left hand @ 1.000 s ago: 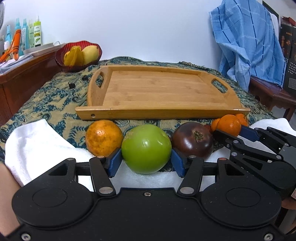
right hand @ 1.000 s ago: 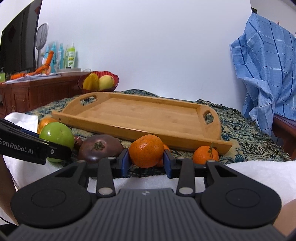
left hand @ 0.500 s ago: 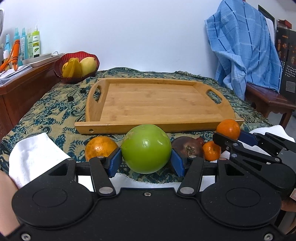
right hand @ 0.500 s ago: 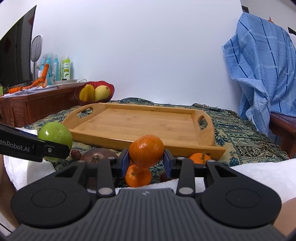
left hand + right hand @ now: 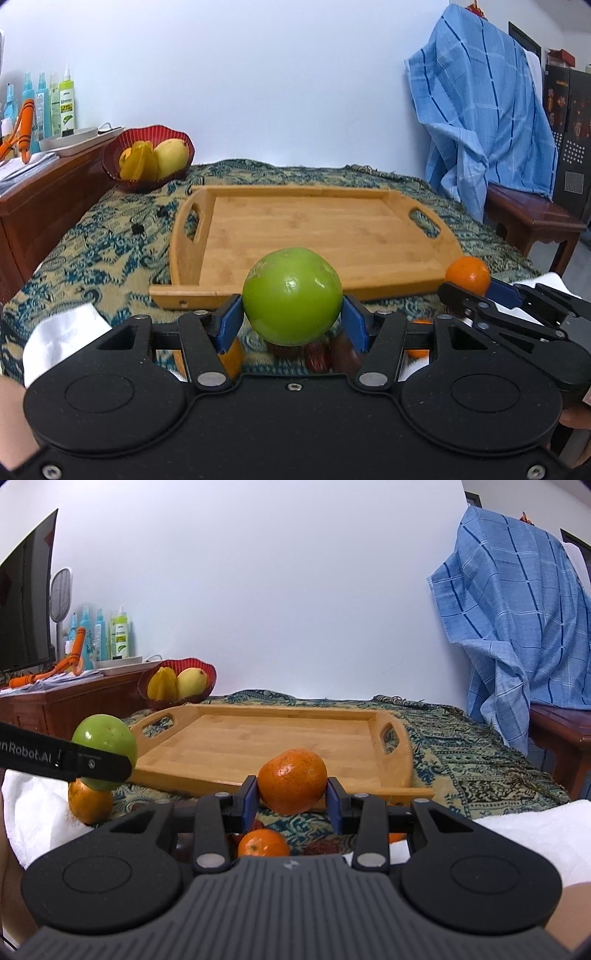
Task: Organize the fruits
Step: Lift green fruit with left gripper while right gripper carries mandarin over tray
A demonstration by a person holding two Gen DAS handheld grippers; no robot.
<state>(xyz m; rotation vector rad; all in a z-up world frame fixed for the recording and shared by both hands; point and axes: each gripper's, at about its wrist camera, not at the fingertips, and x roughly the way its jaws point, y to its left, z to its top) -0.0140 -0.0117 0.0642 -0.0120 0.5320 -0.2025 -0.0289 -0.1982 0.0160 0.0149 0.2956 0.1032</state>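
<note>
My left gripper (image 5: 291, 317) is shut on a green apple (image 5: 291, 295) and holds it in the air in front of the near edge of the bare wooden tray (image 5: 314, 229). The apple also shows in the right wrist view (image 5: 105, 738). My right gripper (image 5: 291, 797) is shut on a small orange (image 5: 291, 781), lifted near the tray's (image 5: 266, 738) near right corner; it also shows in the left wrist view (image 5: 467, 275). Below lie another orange (image 5: 90, 801), a mandarin (image 5: 263, 843) and dark fruit (image 5: 340, 354), partly hidden.
A red basket (image 5: 147, 158) with yellow fruit stands at the back left of the patterned cloth. A wooden cabinet (image 5: 40, 199) with bottles is on the left. White towel (image 5: 535, 830) lies at the near edge. A blue cloth (image 5: 487, 122) drapes over furniture on the right.
Both grippers have risen with their fruit and moved toward the tray. The fruits left on the cloth have dropped below the fingers in both views.
</note>
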